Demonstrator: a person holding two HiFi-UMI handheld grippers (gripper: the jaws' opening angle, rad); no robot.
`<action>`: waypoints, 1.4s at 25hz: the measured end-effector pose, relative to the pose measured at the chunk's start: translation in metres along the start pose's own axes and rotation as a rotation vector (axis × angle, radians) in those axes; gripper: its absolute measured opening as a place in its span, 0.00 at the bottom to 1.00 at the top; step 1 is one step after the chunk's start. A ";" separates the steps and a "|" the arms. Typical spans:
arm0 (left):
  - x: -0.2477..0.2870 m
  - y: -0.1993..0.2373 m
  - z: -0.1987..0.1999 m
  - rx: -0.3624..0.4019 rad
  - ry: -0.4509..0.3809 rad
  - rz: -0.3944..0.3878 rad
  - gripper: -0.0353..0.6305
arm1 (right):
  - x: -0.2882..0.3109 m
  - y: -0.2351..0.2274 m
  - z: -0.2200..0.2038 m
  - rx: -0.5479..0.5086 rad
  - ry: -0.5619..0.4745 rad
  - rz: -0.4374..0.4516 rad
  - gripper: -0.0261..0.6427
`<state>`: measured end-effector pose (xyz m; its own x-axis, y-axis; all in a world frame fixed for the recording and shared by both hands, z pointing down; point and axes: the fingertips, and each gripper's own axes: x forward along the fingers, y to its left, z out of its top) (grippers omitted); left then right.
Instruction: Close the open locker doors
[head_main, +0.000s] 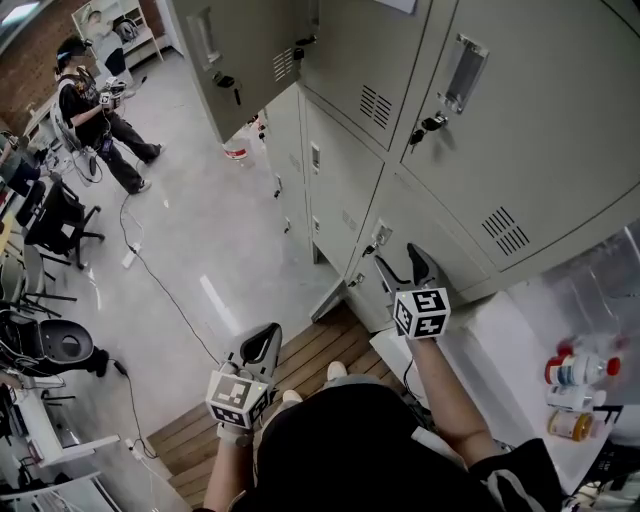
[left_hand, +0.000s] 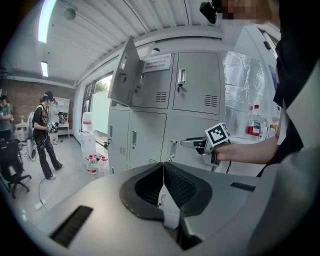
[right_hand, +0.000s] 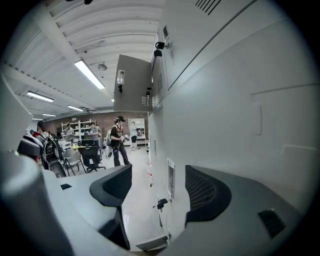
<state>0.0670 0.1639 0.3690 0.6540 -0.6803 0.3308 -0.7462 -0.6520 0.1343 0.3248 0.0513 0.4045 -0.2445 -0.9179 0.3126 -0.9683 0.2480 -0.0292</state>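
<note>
Closest in, the left claw (head_main: 266, 338) hangs above the brown wooden floor planks (head_main: 322, 352), its two dark pads pressed together with nothing between them. Further up, the right claw (head_main: 402, 268) points at the tall grey metal locker bank (head_main: 530, 130). Its jaws are spread wide and empty, right beside the face of a shut lower door; whether a pad touches it cannot be told. Beyond the gap between those jaws a small black latch key (right_hand: 160, 204) sticks out of the bank's front. One flat grey metal locker door (head_main: 235, 60) in the top row, at the bank's far end, stands swung wide open, well apart from both claws. A narrow grey panel (head_main: 328, 300) juts out at the bank's foot. Red-capped clear bottles (head_main: 578, 370) stand on the white worktop (head_main: 500, 335) at the bank's near end. A person in black (head_main: 95, 115) stands far off on the pale grey floor (head_main: 200, 250).
</note>
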 end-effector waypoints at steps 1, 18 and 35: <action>0.001 0.000 0.003 -0.003 0.000 0.010 0.08 | 0.000 -0.002 -0.001 0.001 0.001 -0.003 0.55; 0.024 0.012 -0.010 -0.001 -0.015 0.079 0.08 | 0.015 0.034 0.018 0.052 -0.089 0.166 0.30; 0.022 0.181 -0.037 0.045 -0.101 0.086 0.08 | 0.117 0.177 0.038 -0.006 -0.204 0.288 0.08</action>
<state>-0.0585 0.0431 0.4353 0.5991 -0.7628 0.2435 -0.7949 -0.6030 0.0671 0.1232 -0.0240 0.3999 -0.5130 -0.8529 0.0965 -0.8581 0.5068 -0.0825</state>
